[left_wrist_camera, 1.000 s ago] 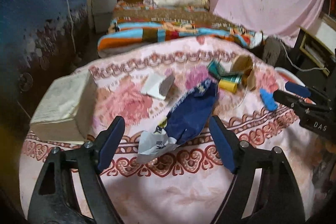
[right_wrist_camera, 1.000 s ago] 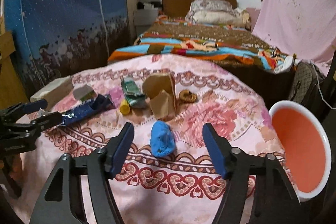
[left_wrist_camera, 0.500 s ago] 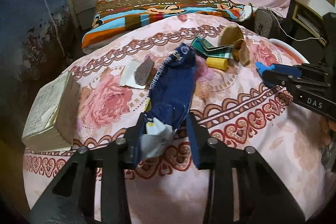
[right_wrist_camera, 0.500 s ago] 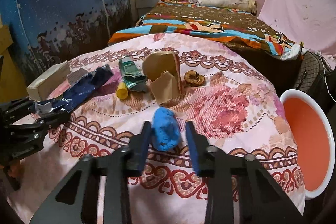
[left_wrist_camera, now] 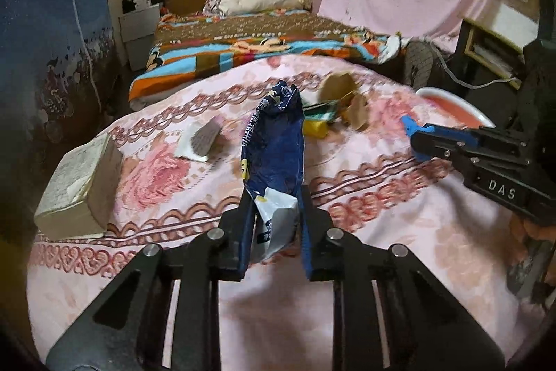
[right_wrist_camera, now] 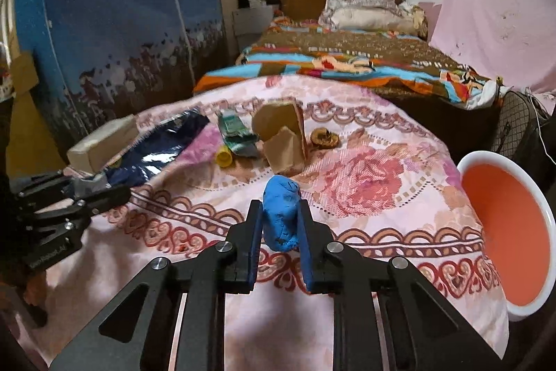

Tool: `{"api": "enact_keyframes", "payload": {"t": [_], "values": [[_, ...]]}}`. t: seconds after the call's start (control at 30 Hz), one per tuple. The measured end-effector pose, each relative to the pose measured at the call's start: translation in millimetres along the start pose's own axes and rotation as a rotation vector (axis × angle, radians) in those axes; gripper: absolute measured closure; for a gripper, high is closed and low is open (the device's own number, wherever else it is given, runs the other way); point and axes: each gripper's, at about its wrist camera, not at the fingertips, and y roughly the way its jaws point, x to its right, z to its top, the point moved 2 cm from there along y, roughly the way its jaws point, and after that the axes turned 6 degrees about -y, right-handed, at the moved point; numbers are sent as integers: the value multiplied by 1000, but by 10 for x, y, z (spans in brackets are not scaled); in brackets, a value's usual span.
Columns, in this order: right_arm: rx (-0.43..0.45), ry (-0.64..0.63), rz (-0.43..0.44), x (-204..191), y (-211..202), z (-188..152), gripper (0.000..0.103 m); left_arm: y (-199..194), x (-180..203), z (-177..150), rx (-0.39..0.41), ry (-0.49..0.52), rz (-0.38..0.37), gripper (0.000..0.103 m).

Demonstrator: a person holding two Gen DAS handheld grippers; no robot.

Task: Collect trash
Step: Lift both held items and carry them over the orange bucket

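A dark blue snack wrapper (left_wrist_camera: pixel 274 141) stands tilted up off the pink floral bedcover (left_wrist_camera: pixel 365 197), its white crumpled end pinched between the pads of my left gripper (left_wrist_camera: pixel 274 200), whose jaws are still closing. In the right wrist view a crumpled blue lump (right_wrist_camera: pixel 280 193) sits squeezed between the pads of my right gripper (right_wrist_camera: pixel 278 214), jaws likewise still closing. My right gripper (left_wrist_camera: pixel 413 131) also shows at the right of the left wrist view, and my left gripper (right_wrist_camera: pixel 111 193) at the left of the right wrist view.
Further back on the cover lie a yellow cap (right_wrist_camera: pixel 224 158), a green wrapper (right_wrist_camera: pixel 234 134), a torn brown paper bag (right_wrist_camera: pixel 283 141), a small brown scrap (right_wrist_camera: pixel 325 138) and a white folded paper (left_wrist_camera: pixel 199 141). A thick book (left_wrist_camera: pixel 80 186) lies left. A white bowl (right_wrist_camera: pixel 486 157), orange inside, sits at the right edge.
Both grippers went from wide open to closed on their items. The left one lifted the wrapper's near end so it now stands up; the blue lump stays pinched on the right.
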Motion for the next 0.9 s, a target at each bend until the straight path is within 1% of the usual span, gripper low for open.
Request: {"api": "enact_keyframes", "payload": {"t": [0.07, 0.2, 0.27, 0.47, 0.6, 0.7, 0.9], "values": [[44, 4, 9, 5, -98, -8, 86, -64, 74, 6, 36, -5, -16, 96], [165, -5, 2, 21, -364, -21, 86, -216, 256, 60, 137, -19, -47, 96], [223, -8, -7, 54, -505, -9, 86, -283, 357, 104, 190, -29, -74, 96], [368, -11, -80, 293, -916, 39, 86, -430, 678, 246, 335, -39, -136, 96], [433, -12, -148, 506, -1150, 41, 86, -476, 957, 333, 405, -1, -163, 96], [462, -17, -201, 647, -1281, 50, 86, -482, 1172, 404, 448, 35, -182, 96], [518, -7, -313, 965, -1487, 17, 86, -453, 1576, 484, 494, 107, -213, 96]]}}
